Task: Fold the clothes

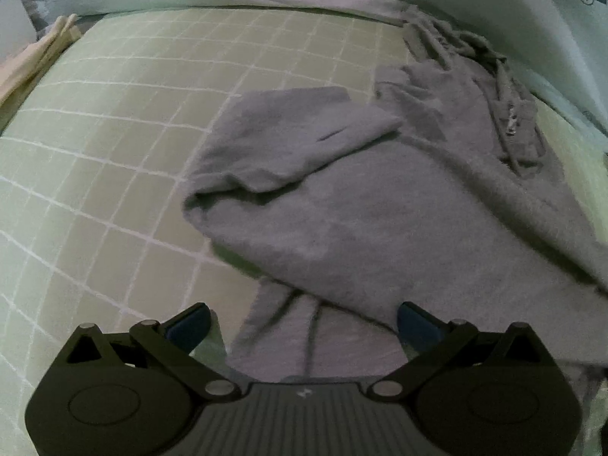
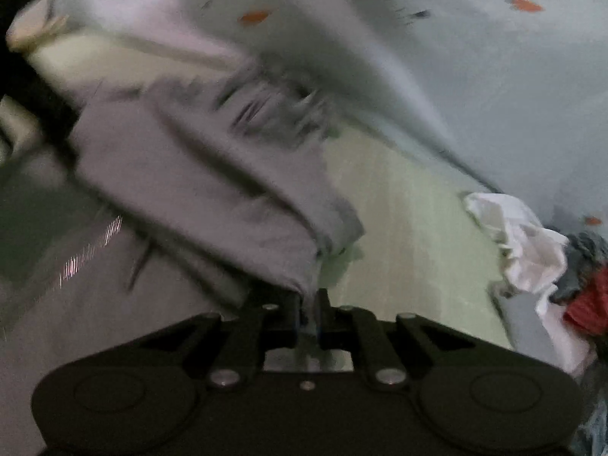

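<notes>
A grey fleece garment (image 1: 372, 205) lies spread on a green checked bedsheet (image 1: 114, 133), one sleeve (image 1: 296, 140) folded across its body. My left gripper (image 1: 302, 323) hovers open over the garment's near hem, its blue-padded fingers (image 1: 190, 326) wide apart with nothing pinched. In the blurred right wrist view, my right gripper (image 2: 308, 315) is shut on a corner of the grey garment (image 2: 212, 190), the cloth pulled taut from the pads toward the upper left.
A pale blue quilt (image 1: 475, 0) with orange prints borders the far side of the bed. A heap of white, grey and red clothes (image 2: 539, 250) lies at the right in the right wrist view. A cream cloth (image 1: 38, 49) sits at the far left.
</notes>
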### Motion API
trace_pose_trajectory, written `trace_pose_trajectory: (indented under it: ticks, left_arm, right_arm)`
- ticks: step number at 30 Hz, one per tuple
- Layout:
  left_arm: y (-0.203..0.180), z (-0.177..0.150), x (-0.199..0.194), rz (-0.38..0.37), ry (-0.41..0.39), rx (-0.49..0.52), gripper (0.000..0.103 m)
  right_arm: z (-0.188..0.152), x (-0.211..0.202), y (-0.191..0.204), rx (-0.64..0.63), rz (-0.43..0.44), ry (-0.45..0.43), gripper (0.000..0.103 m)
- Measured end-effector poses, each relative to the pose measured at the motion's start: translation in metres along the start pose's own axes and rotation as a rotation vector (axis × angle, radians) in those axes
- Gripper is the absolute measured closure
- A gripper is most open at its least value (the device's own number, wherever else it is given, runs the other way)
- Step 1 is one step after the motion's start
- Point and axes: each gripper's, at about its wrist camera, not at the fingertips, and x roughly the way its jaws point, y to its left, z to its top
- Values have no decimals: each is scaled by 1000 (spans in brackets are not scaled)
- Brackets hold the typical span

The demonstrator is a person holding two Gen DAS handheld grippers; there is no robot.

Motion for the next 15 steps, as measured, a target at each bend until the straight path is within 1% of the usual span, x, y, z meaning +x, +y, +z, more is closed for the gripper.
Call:
trace_pose_trajectory:
  ticks: [1, 2, 3, 4, 7, 8, 11, 12, 15]
  left_arm:
    - [2, 0, 0, 7, 2, 1, 0]
    - [4, -1, 0, 13, 4, 3, 0]
    - [6, 0, 0, 20, 6, 3, 0]
    - [7, 0, -1, 25, 7, 3, 0]
    - [9, 4, -11, 20, -24, 7, 0]
    - [9, 5, -15, 17, -40, 11, 0]
    - [1, 14, -25, 5, -83, 42, 0]
    - [-2, 17, -28, 2, -96, 54, 0]
    - [-16, 24, -27, 6, -111, 95, 0]
  right_arm:
    - [1, 8, -4, 23, 24, 54, 77]
    - [2, 16, -9, 52, 50, 111, 78]
    - [2, 16, -19, 134, 69, 118, 75]
    - [2, 12, -31, 233, 100, 105, 70]
    - [0, 0, -66, 520, 198, 58, 66]
    - [-1, -1, -76, 604, 224, 44, 66]
    - [-11, 8, -97, 836, 291, 42, 66]
    - [-14, 18, -102, 926, 318, 47, 66]
    - [-25, 51, -114, 1205, 407, 62, 74]
